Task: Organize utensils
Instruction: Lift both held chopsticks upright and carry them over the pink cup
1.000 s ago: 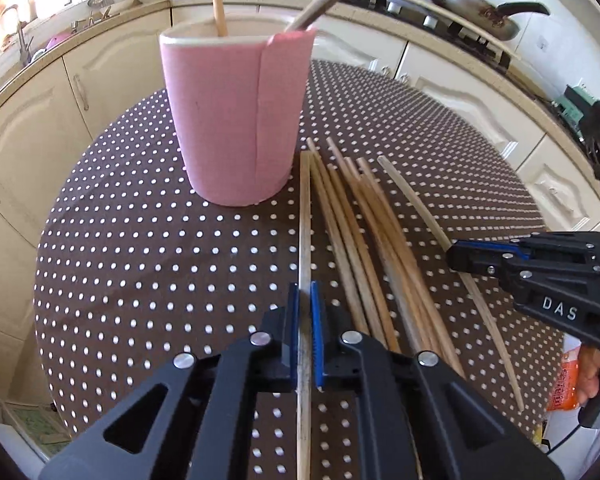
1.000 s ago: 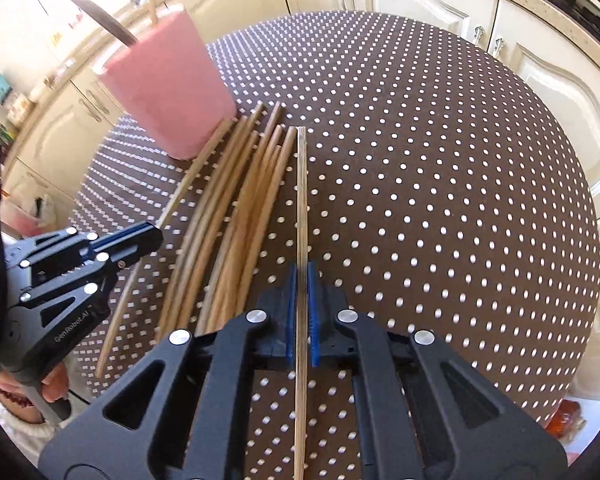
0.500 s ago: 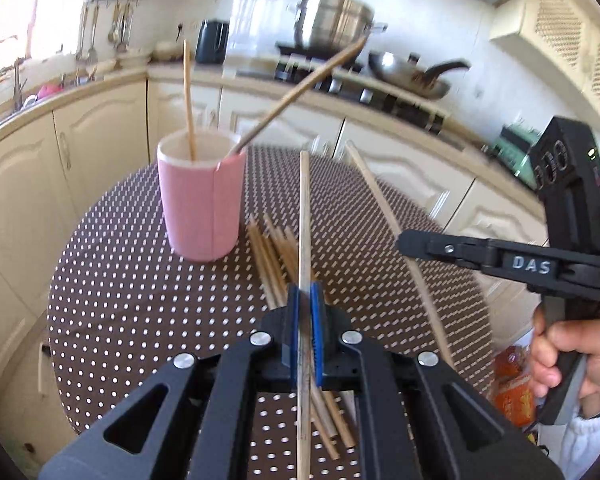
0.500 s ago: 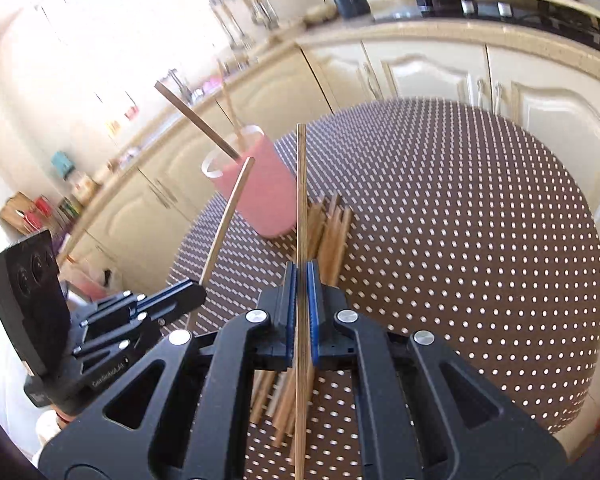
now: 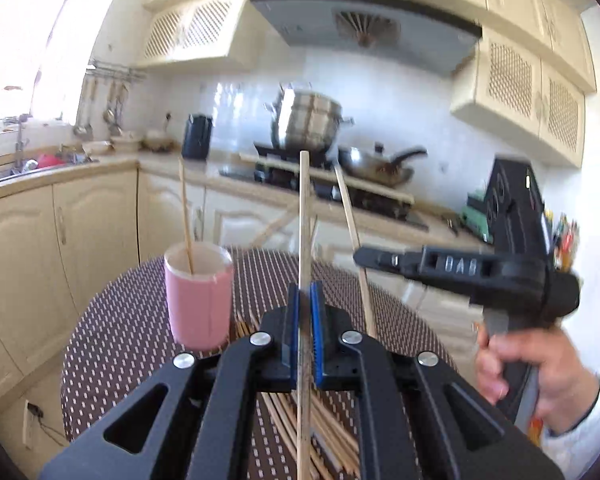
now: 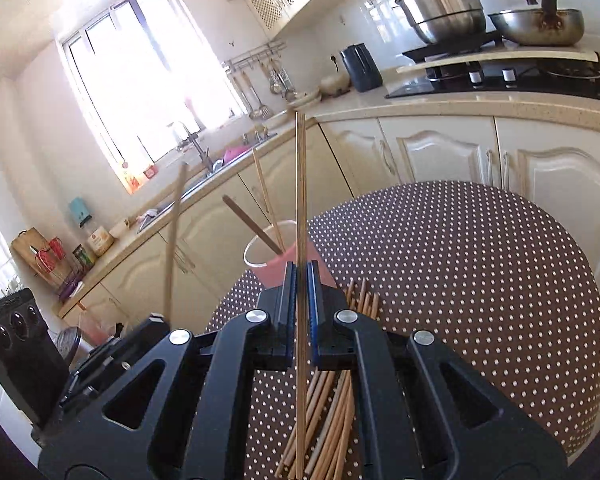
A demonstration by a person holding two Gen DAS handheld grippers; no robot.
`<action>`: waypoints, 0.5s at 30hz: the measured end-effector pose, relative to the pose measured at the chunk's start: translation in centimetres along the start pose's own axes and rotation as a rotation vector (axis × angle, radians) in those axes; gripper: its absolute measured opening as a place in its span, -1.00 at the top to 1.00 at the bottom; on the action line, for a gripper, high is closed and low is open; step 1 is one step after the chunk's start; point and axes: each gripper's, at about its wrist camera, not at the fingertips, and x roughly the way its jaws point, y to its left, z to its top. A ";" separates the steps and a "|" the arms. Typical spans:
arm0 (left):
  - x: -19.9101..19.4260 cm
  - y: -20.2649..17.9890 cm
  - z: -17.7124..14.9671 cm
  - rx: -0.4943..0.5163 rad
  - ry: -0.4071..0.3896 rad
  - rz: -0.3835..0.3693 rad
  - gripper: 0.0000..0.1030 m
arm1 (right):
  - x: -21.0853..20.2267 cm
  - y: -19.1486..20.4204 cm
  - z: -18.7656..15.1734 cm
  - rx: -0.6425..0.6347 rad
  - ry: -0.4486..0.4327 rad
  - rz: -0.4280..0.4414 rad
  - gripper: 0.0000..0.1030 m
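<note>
My left gripper point(image 5: 305, 292) is shut on a wooden chopstick point(image 5: 303, 216) that points up and forward, well above the table. My right gripper point(image 6: 300, 272) is shut on another chopstick point(image 6: 300, 184), also raised upright. The right gripper shows in the left wrist view point(image 5: 360, 257) at the right, with its chopstick point(image 5: 352, 232). The left gripper's chopstick shows in the right wrist view point(image 6: 172, 240). A pink cup point(image 5: 198, 300) stands on the table with two chopsticks in it; it also shows in the right wrist view point(image 6: 278, 268). Several chopsticks point(image 6: 332, 408) lie on the table below the grippers.
The round table has a brown polka-dot cloth point(image 6: 460, 280). Cream cabinets point(image 5: 40, 260) and a counter ring it closely. A stove with a steel pot point(image 5: 306, 124) and a wok point(image 5: 376, 162) stands behind. A sink point(image 6: 204, 176) is at the left under the window.
Both grippers have lifted their chopsticks off the pile and tilted them from lying flat to nearly upright. Both views have swung up from the table to the kitchen.
</note>
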 end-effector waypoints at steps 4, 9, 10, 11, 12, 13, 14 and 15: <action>0.1 0.7 1.6 -0.032 -0.089 0.039 0.88 | 0.8 0.5 1.1 -0.010 -0.053 0.007 0.89; 1.2 2.5 3.7 -0.077 -0.166 0.073 0.88 | 2.3 0.7 3.1 -0.035 -0.107 0.010 0.89; 1.7 3.0 4.1 -0.085 -0.182 0.075 0.88 | 2.7 0.8 3.6 -0.045 -0.122 0.007 0.89; 1.9 3.6 4.5 -0.091 -0.189 0.076 0.88 | 3.1 0.9 4.1 -0.059 -0.134 0.002 0.89; 2.5 4.0 4.9 -0.101 -0.204 0.084 0.88 | 3.4 0.9 4.5 -0.069 -0.142 0.002 0.89; 3.1 4.5 5.2 -0.108 -0.209 0.081 0.88 | 3.9 1.0 4.9 -0.079 -0.154 -0.001 0.89; 3.5 4.7 5.5 -0.111 -0.214 0.084 0.88 | 4.3 1.0 5.4 -0.088 -0.166 -0.004 0.89; 4.1 5.0 5.8 -0.112 -0.227 0.093 0.88 | 4.8 1.0 5.8 -0.095 -0.176 -0.006 0.89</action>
